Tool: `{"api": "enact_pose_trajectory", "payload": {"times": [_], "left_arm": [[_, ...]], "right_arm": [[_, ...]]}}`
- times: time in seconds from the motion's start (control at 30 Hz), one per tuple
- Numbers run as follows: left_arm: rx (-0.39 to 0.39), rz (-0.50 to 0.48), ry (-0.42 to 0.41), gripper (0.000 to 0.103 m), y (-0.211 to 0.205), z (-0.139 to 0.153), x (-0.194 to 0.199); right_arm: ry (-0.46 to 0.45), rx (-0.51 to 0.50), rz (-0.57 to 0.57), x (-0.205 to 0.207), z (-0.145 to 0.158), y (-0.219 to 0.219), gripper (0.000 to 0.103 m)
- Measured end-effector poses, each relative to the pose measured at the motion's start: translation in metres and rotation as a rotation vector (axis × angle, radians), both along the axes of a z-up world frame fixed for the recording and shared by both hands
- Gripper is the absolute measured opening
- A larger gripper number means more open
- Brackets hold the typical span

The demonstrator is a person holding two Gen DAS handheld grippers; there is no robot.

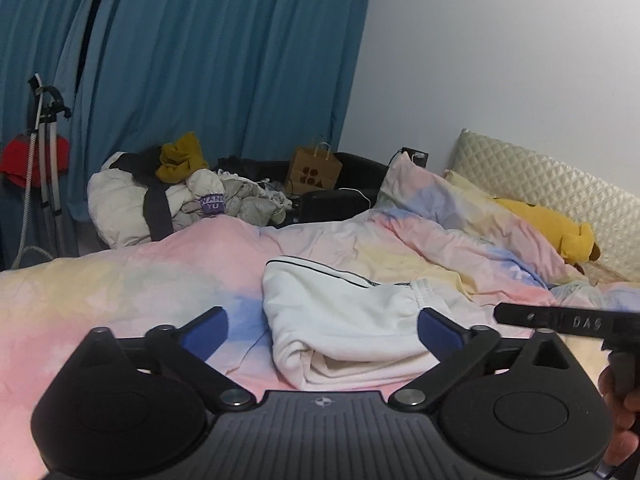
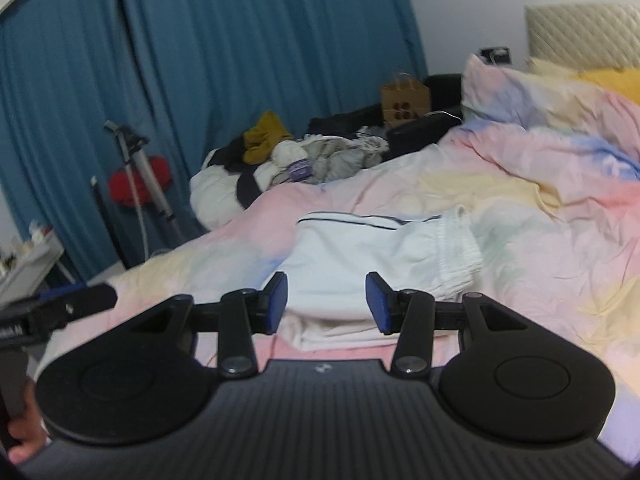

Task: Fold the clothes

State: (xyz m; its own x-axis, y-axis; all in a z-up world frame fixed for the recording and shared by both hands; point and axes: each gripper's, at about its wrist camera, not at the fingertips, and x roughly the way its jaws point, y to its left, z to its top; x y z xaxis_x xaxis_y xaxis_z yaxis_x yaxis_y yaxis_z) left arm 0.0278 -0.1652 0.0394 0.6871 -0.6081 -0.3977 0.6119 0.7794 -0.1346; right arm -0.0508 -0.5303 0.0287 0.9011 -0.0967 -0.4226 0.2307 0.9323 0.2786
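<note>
Both gripper sets, left gripper [image 1: 322, 330] and right gripper [image 2: 327, 302], hover empty above folded white garment [image 1: 340, 320].

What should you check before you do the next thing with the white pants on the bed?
1. Left gripper empty, blue pads spread wide: ok.
2. Right gripper empty, pads apart with nothing between them: ok.
3. White fabric trousers with a thin dark stripe folded into a bundle: ok, though the near edge shows loose layers.
4. Elastic waistband lying on top, in plain sight: ok.
5. Pastel tie-dye duvet under the bundle flat: not ok, it is rumpled.
6. Next garment to fold from the heap of pale clothes with a mustard one on top: cannot tell which.
</note>
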Motion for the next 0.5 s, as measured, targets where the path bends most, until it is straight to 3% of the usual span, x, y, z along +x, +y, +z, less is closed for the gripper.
{"api": "enact_pose_trajectory", "payload": {"times": [0.2, 0.5], "left_arm": [[0.043, 0.034, -0.005, 0.103, 0.031, -0.001, -0.022], [0.097, 0.073, -0.025, 0.103, 0.056, -0.03, -0.034]], "right_arm": [[-0.028, -0.062, -0.02, -0.008, -0.007, 0.034, 0.047], [-0.017, -0.1, -0.062, -0.004, -0.042, 0.061, 0.047]]}}
